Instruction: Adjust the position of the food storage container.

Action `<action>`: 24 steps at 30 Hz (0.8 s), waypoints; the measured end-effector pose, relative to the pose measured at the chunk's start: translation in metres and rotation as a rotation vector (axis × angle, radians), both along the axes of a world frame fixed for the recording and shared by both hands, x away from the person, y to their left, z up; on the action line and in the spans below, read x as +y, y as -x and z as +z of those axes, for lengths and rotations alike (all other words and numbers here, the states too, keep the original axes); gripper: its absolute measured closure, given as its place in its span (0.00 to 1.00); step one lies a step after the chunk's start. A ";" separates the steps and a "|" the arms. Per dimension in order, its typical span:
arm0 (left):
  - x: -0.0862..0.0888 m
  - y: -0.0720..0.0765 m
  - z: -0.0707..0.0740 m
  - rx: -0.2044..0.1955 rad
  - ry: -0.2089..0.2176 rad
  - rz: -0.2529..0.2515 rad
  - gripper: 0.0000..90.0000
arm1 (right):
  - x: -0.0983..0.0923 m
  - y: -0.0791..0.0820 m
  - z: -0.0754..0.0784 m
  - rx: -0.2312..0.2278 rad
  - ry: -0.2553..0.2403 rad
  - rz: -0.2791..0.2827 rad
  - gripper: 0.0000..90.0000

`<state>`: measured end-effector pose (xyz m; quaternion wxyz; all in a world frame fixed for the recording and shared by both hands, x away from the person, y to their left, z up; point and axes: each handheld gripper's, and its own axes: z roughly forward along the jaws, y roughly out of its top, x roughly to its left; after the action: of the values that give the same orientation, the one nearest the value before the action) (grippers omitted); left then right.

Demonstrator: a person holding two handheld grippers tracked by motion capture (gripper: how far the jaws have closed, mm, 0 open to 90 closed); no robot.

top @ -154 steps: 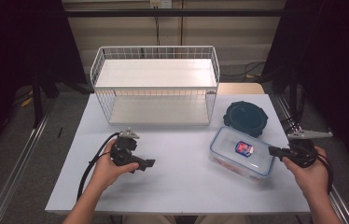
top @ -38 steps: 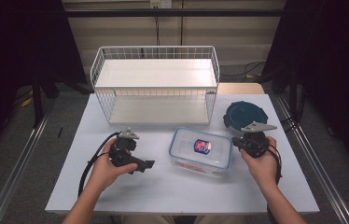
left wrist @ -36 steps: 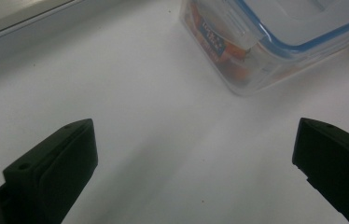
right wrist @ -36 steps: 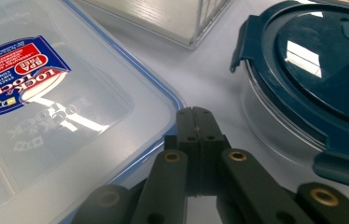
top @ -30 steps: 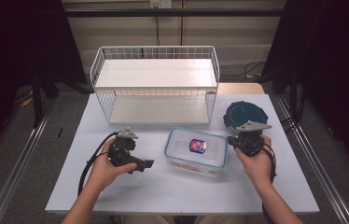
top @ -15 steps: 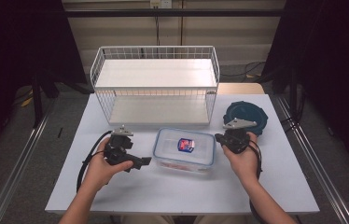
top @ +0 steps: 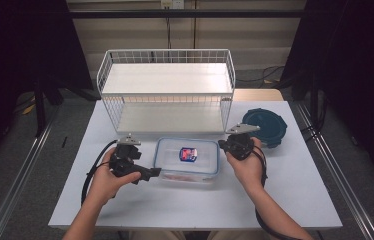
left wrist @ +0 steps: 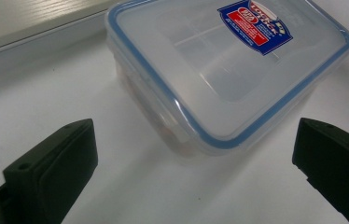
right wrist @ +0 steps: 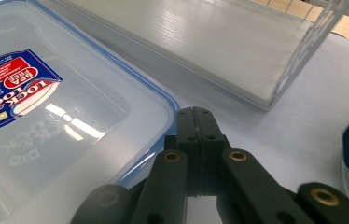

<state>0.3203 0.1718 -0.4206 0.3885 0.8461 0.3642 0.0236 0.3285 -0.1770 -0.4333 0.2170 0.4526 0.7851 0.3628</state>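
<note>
Against container [top: 187, 159], right gripper [right wrist: 194, 116] level

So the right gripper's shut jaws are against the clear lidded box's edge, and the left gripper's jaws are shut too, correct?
Not quite. The left gripper has its jaws wide open, facing the clear lidded box without touching it, as the left gripper view shows. The right gripper is indeed shut against the box's blue-rimmed edge.

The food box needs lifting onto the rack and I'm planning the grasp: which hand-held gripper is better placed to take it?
Left. The left hand-held gripper is open with the food box just ahead; the right hand-held gripper is shut against its edge.
</note>
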 end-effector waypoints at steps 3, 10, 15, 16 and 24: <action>0.003 0.001 -0.002 0.005 0.003 0.010 0.00 | 0.006 -0.004 -0.001 -0.003 -0.002 0.010 1.00; 0.007 0.003 0.000 0.002 0.007 0.031 0.00 | 0.018 -0.012 -0.002 -0.010 -0.019 0.027 1.00; 0.010 0.004 0.000 0.004 0.002 0.040 0.00 | 0.019 -0.015 -0.004 -0.004 -0.027 0.029 1.00; 0.011 0.004 0.000 0.005 0.005 0.042 0.00 | 0.018 -0.015 -0.004 -0.005 -0.030 0.034 1.00; 0.014 0.005 0.001 -0.023 0.018 0.085 0.01 | 0.005 -0.005 -0.002 -0.011 -0.099 0.022 0.90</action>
<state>0.3154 0.1853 -0.4195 0.3987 0.8260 0.3956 0.0465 0.3337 -0.1717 -0.4357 0.1946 0.4523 0.7698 0.4061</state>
